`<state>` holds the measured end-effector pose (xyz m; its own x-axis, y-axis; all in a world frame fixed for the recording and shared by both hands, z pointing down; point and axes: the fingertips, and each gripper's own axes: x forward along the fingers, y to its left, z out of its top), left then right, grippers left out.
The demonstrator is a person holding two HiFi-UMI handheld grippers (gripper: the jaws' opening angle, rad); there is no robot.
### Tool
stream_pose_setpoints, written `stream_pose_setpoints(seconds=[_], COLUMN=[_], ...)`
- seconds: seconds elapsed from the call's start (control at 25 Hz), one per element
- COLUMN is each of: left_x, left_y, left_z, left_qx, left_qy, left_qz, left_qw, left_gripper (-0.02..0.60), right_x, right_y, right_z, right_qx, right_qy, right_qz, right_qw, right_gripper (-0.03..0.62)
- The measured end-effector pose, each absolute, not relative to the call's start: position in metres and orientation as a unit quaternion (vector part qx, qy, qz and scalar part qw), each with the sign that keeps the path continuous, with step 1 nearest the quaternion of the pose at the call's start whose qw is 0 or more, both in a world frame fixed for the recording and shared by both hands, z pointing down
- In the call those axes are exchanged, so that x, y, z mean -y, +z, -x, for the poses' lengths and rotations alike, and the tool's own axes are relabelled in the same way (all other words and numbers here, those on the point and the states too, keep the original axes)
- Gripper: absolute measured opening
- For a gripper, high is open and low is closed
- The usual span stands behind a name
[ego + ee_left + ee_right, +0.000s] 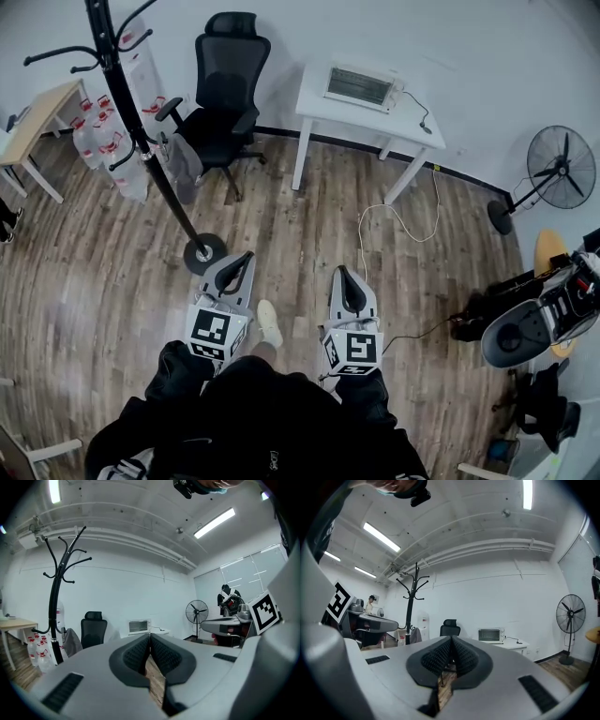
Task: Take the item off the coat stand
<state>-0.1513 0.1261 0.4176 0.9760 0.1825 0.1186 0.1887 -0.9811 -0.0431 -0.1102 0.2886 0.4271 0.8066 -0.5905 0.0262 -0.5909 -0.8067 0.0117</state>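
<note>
Two grippers sit low and side by side at the lower middle of the head view, ahead of the person's dark sleeves. The left gripper (246,257) and the right gripper (340,273) both point up the frame over the wooden floor (309,211), level and well clear of it. In each gripper view the ribbed jaws meet tip to tip and hold nothing; only floor boards show through the slit below the tips.

The coat stand (141,139) is a black pole with curved hooks, running from the upper left of the head view down to a round base just up-left of the left gripper's tips, with floor between them. A grey item (184,167), soft and limp, appears to hang low beside the pole, well apart from both grippers. Its exact hook cannot be made out.

A black office chair (225,89) stands just right of the grey item. Packs of bottles (98,136) with red labels crowd the pole's left side. A white counter (319,108) at upper centre carries a toaster oven (359,86). A cable (398,220) trails below it, and a fan (561,167) stands at the right edge.
</note>
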Motion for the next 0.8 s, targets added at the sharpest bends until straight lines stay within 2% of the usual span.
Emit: stream_pose_setpoints(seconds=[0.44,0.8], left_x=[-0.082,-0.019], left_y=[0.417,0.434], left_z=[-0.009,-0.094], left_qx=[0.106,0.063], left_qy=[-0.072,-0.088], left_qz=[0.992,0.994], left_qw=[0.014,0.0], left_gripper=[0.023,0.023], right_x=[-0.238,-0.171], right_y=[0.428,0.435], right_z=[-0.046,-0.145], right_qx=[0.31,0.353], right_qy=[0.033,0.04], right_qz=[-0.95,-0.934], right_qw=[0.015,0.022], right_gripper=[0.014,0.014])
